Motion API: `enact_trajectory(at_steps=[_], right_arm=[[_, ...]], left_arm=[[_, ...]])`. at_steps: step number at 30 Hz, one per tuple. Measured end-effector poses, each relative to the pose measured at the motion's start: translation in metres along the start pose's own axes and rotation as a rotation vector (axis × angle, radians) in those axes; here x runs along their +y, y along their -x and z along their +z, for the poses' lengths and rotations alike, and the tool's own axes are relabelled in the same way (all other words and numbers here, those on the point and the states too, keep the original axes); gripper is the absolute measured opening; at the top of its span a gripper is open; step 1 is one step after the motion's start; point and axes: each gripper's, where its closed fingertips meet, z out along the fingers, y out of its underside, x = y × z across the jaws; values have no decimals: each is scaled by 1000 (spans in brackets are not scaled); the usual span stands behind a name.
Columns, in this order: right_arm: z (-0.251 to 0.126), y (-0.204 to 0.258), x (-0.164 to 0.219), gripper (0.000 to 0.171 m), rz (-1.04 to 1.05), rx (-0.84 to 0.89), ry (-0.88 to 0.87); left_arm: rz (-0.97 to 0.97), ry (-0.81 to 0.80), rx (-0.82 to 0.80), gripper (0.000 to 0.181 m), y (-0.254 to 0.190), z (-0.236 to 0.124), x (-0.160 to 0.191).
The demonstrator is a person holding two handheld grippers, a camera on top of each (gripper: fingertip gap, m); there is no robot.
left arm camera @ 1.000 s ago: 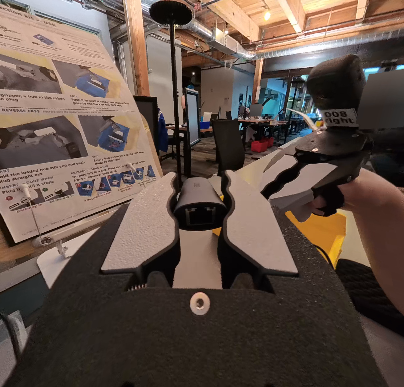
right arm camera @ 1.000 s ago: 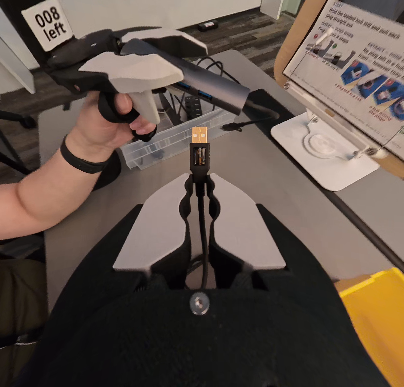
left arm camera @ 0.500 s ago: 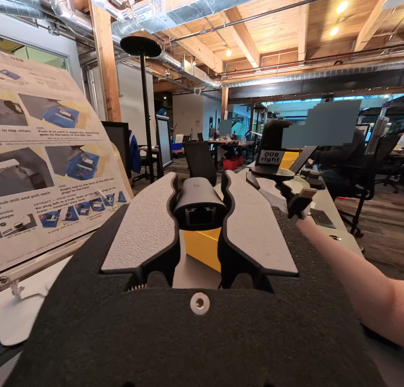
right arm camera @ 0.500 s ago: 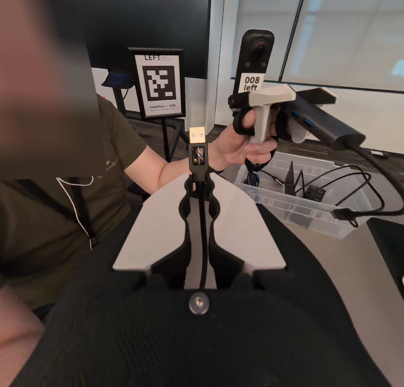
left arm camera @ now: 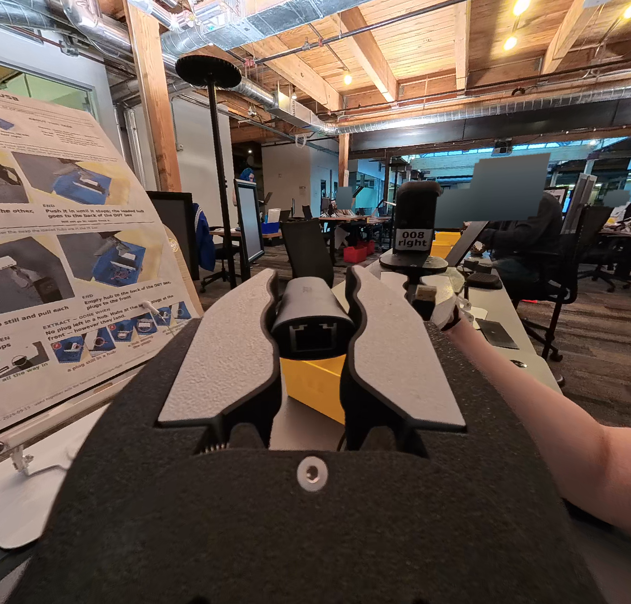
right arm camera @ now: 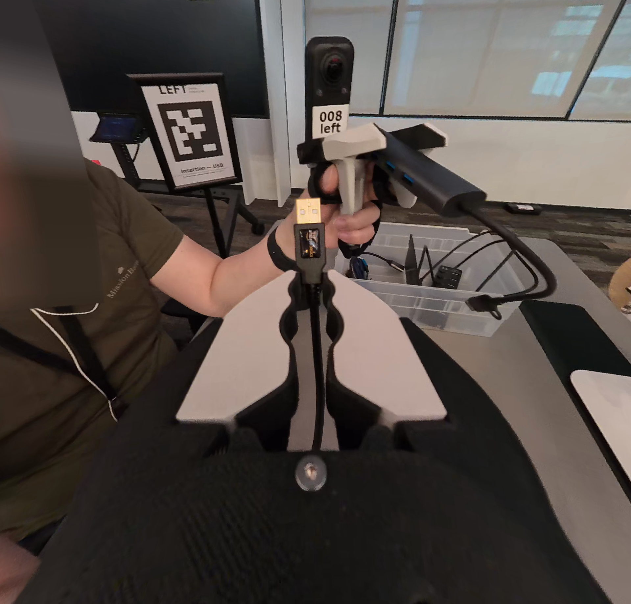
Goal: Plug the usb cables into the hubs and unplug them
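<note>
My left gripper (left arm camera: 310,280) is shut on a dark grey USB hub (left arm camera: 312,318), whose end port faces the camera. In the right wrist view the hub (right arm camera: 433,181) sticks out to the right of the left gripper (right arm camera: 406,137), blue ports on its side, its cable drooping to the table. My right gripper (right arm camera: 310,275) is shut on a black USB cable just behind its gold plug (right arm camera: 308,211), which points up toward the left gripper's handle. In the left wrist view the right gripper (left arm camera: 426,290) is raised at right with the plug (left arm camera: 425,294) facing me, apart from the hub.
A clear plastic bin (right arm camera: 426,297) with hubs and cables sits on the grey table (right arm camera: 512,400). A yellow bin (left arm camera: 314,382) lies below the hub. An instruction board (left arm camera: 68,263) stands at left. A black mat (right arm camera: 573,341) and white base (right arm camera: 604,410) lie at right.
Both grippers lifted off the table and turned to face each other. The right gripper swung left with the plug; the plug now sits closer to the left gripper. Both grips unchanged.
</note>
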Motion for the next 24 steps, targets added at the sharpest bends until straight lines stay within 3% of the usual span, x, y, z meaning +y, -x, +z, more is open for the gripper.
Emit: enact_trajectory(at_steps=[8,14,19,24], right_arm=[[4,-21,10,12,0,135,72],[28,-39,46,12,-87,243,257],[78,-36,105,12,22,133,423],[101,-49,177,12,114,162,667]], left_arm=[[15,28,-32,37,5,-1,4],[47,1,-144,37,29,-22,-10],[66,-49,-239,37,48,-52,-30],[76,-96,-266,37,51,-71,-47]])
